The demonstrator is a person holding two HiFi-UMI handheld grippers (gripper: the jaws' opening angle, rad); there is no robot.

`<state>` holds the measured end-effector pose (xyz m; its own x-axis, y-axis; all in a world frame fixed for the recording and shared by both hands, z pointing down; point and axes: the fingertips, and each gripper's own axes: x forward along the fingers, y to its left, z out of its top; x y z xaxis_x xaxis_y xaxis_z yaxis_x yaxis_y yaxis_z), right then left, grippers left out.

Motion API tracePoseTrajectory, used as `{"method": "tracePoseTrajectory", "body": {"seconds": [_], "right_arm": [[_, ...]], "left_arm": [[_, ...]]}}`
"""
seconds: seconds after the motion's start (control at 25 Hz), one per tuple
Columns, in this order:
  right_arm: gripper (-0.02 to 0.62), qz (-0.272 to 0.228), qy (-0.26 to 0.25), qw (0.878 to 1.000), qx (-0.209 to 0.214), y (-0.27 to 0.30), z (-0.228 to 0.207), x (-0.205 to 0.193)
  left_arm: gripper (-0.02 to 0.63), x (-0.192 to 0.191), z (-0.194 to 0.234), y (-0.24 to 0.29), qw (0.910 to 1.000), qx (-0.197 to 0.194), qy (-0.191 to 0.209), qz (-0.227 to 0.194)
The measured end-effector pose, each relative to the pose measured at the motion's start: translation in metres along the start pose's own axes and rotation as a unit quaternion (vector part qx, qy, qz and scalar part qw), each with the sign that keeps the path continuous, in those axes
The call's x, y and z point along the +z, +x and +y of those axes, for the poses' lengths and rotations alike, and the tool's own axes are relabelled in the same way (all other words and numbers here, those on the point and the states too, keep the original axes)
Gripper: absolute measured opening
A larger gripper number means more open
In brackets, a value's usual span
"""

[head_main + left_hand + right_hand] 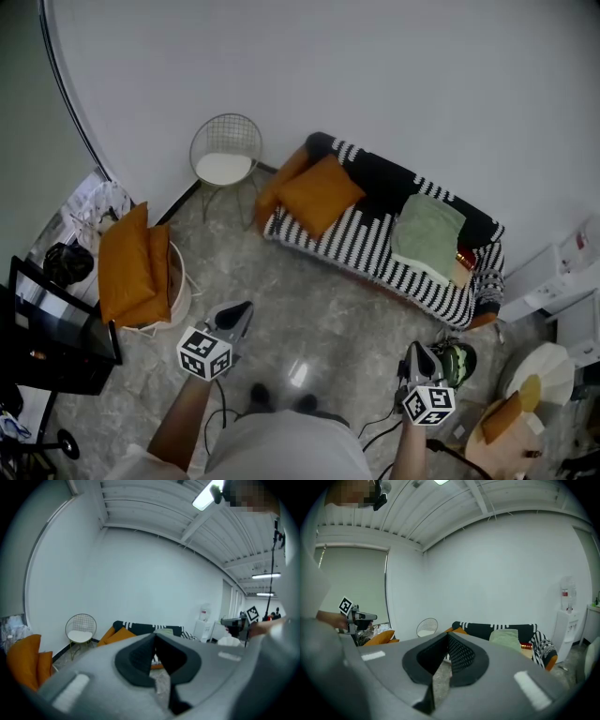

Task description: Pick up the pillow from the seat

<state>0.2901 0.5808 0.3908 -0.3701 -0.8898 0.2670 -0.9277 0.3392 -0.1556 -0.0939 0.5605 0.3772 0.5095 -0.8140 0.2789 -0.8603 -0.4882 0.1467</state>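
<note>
One orange pillow (319,194) on striped sofa (371,247) — grey floor (309,305)

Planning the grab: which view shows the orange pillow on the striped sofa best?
The head view: the orange pillow lies whole and unobstructed on the sofa. The left gripper view shows only part of it, small and distant; the right gripper view shows just an orange sliver.

Wire chair (226,150): white seat pad (223,168) — by the wall (375,75).
Basket (181,281): 2 orange cushions (127,262) upright inside.
Green blanket (427,234): folded.
</note>
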Motion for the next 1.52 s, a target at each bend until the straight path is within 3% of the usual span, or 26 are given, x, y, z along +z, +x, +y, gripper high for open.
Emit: {"method": "tracePoseTrajectory", "body": {"seconds": [0.88, 1.28, 1.52], "right_arm": [[0.005, 0.025, -0.028, 0.998, 0.040, -0.010, -0.083, -0.020], [0.005, 0.033, -0.023, 0.998, 0.045, 0.018, -0.084, -0.021], [0.004, 0.031, -0.017, 0.999, 0.038, 0.054, -0.076, -0.016]], "left_arm": [[-0.002, -0.025, -0.076, 0.027, 0.9988, 0.048, -0.011, 0.002], [-0.002, -0.023, -0.057, 0.043, 0.9984, 0.054, -0.015, 0.007], [-0.002, -0.018, -0.018, 0.067, 0.9986, 0.049, -0.015, 0.013]]}}
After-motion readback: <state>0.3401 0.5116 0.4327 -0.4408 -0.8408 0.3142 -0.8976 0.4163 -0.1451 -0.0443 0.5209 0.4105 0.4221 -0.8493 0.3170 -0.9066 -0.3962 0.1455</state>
